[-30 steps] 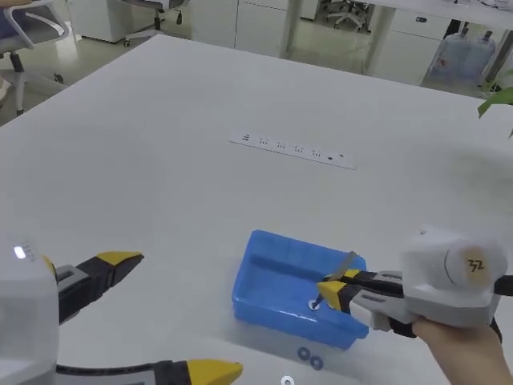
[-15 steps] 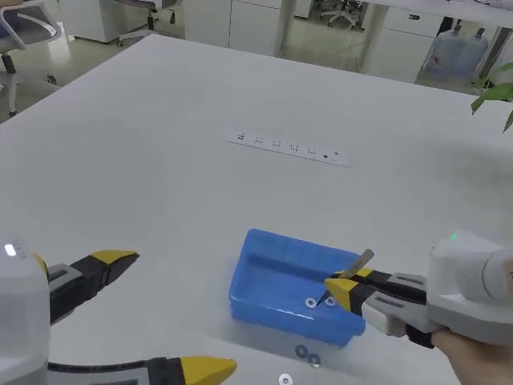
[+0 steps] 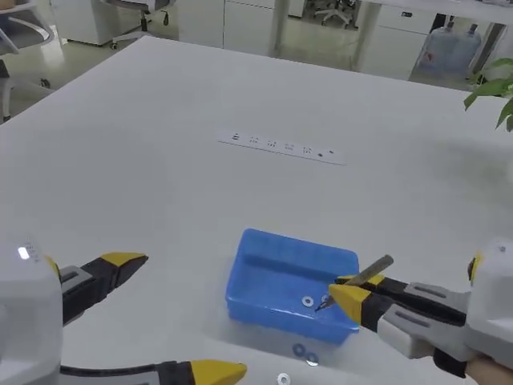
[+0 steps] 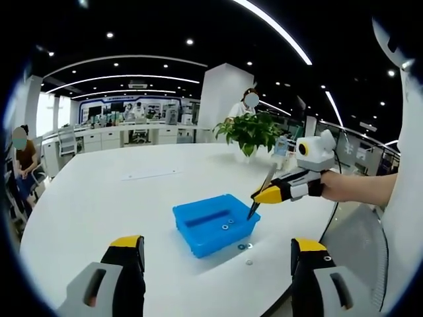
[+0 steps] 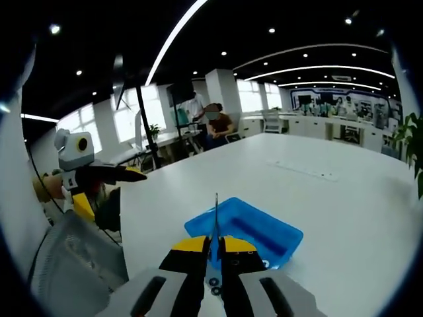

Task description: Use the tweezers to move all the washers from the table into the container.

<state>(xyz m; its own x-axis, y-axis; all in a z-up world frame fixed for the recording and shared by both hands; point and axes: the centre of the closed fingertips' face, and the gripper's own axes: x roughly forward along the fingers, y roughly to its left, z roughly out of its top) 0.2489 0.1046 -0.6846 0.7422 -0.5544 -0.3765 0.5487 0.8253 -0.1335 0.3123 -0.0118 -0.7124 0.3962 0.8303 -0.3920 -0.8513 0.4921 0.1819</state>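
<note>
Right claw (image 3: pixel 346 295) clamps the tweezers (image 3: pixel 373 268) above the blue container (image 3: pixel 272 249), where a washer (image 3: pixel 308 301) already lies; left claw (image 3: pixel 192 314) stands open, idle. Three loose washers (image 3: pixel 298 350) wait on the bench (image 3: pixel 160 160) just beside it.

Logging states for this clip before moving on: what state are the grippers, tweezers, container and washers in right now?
left gripper: open, jaws wide apart, holding nothing.
right gripper: shut on the tweezers.
tweezers: held, tips pointing down over the container.
container: upright, open-topped, holding washers.
washers in the container: lying on its floor.
washers on the table: three, loose in front of the container, not yet moved.
</note>
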